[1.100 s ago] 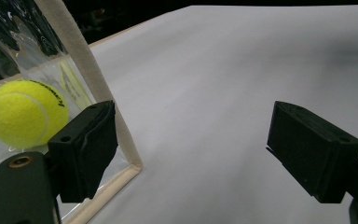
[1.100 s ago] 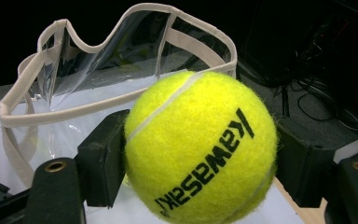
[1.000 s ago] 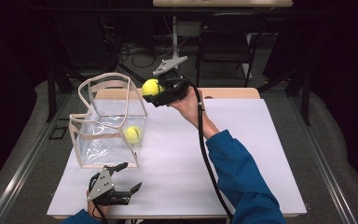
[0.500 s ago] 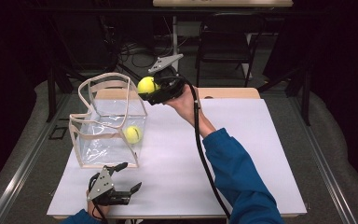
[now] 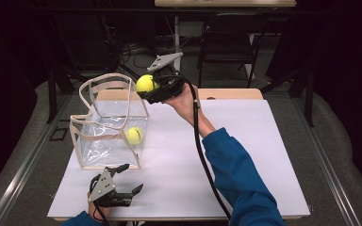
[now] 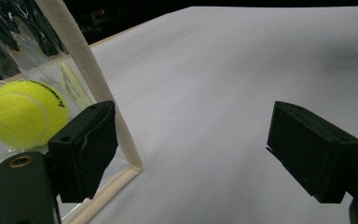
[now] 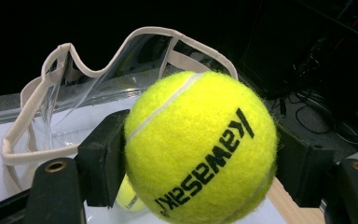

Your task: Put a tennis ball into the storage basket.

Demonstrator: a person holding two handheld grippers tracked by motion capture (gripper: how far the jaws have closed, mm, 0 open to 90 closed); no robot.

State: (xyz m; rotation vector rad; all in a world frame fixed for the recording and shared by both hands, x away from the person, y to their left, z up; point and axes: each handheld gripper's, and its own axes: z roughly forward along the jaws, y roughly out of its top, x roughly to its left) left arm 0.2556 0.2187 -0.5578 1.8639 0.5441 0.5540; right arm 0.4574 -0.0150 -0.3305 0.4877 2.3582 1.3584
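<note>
Tennis balls and a clear bag (image 5: 108, 127) sit on the white worktop (image 5: 245, 155), the bag standing open at its left. The right gripper (image 5: 156, 89), clamped on one tennis ball (image 5: 145, 83), holds it above the bag's far rim. The left gripper (image 5: 125, 181) rests near the front edge, jaws apart. A second ball (image 5: 134, 135) lies inside the bag.

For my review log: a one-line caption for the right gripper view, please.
Right gripper clamps a yellow Kawasaki tennis ball before the clear bag's open rim.
</note>
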